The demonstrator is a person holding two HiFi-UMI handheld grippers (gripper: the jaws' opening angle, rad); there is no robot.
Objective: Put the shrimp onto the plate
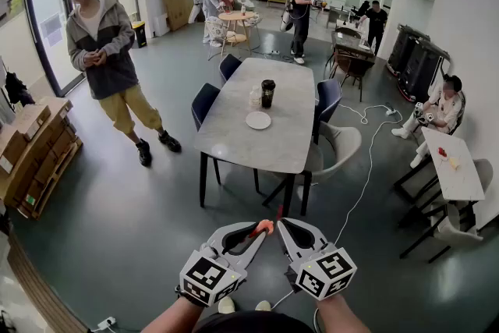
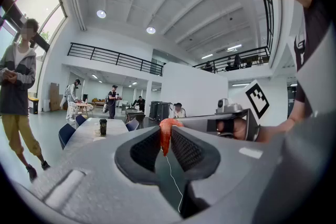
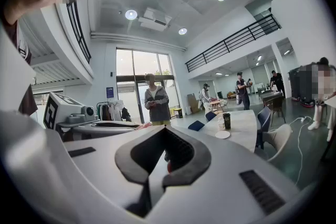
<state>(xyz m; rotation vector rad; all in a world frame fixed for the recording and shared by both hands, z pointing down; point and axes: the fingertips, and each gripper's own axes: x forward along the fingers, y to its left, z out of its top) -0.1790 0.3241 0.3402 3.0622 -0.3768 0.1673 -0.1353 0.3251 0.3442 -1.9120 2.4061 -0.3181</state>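
An orange-red shrimp [image 1: 263, 228] is pinched between the tips of my left gripper [image 1: 260, 232], low in the head view. In the left gripper view the shrimp [image 2: 165, 136] hangs upright between the black pads of the left gripper [image 2: 166, 132]. My right gripper [image 1: 284, 227] is right beside it, jaws together and holding nothing; it looks the same in its own view [image 3: 165, 129]. The white plate [image 1: 258, 120] lies on the long grey table [image 1: 234, 144] some way ahead, also visible as a small plate [image 3: 222, 135] in the right gripper view.
A dark cup [image 1: 267, 93] and a clear container [image 1: 255, 97] stand behind the plate. Blue chairs [image 1: 204, 104] and a beige chair [image 1: 337, 146] ring the table. A person [image 1: 109, 62] stands at the left. A cable [image 1: 366, 168] runs over the floor on the right.
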